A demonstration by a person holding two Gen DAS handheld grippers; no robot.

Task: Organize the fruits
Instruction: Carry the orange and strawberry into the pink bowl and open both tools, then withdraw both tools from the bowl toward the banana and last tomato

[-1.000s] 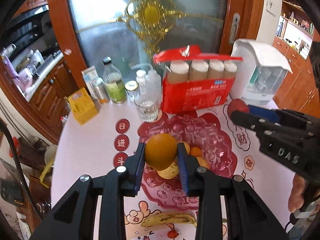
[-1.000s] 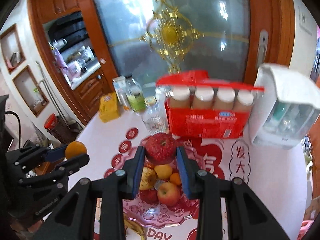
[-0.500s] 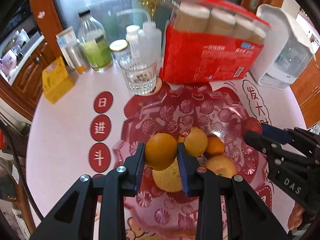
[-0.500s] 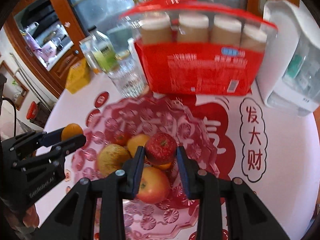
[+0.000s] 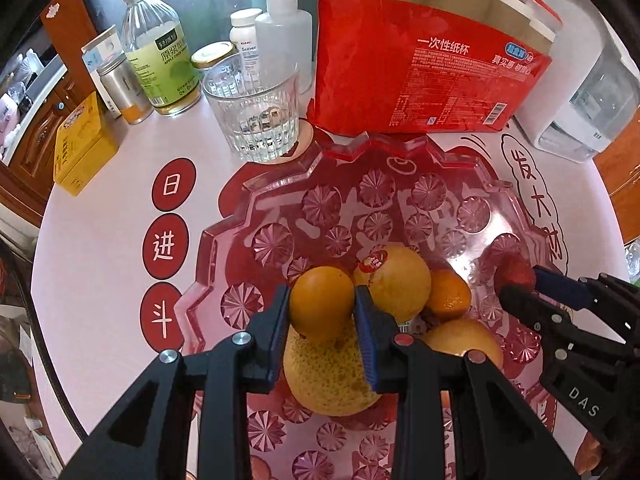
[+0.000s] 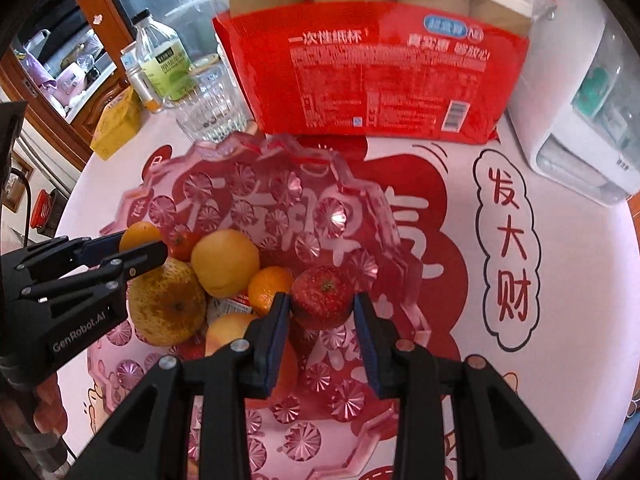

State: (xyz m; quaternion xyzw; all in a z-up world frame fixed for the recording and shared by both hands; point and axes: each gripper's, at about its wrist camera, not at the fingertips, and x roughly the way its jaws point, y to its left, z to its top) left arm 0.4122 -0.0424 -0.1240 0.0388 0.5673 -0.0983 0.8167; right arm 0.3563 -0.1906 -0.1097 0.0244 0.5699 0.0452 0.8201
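Note:
My left gripper is shut on an orange and holds it low over the pink cut-glass fruit tray, just above a speckled yellow pear. My right gripper is shut on a red apple low over the tray's right side. The tray holds a large yellow orange, a small mandarin and a peach-coloured apple. The right gripper shows at the right of the left wrist view, the left gripper at the left of the right wrist view.
Behind the tray stand a drinking glass, a red pack of paper cups, bottles, a squeeze bottle and a yellow box. A white appliance stands back right. The round table's edge is on the left.
Both grippers have come down and forward over the tray with their fruit still held. The orange and the apple are now close above the fruit in the tray.

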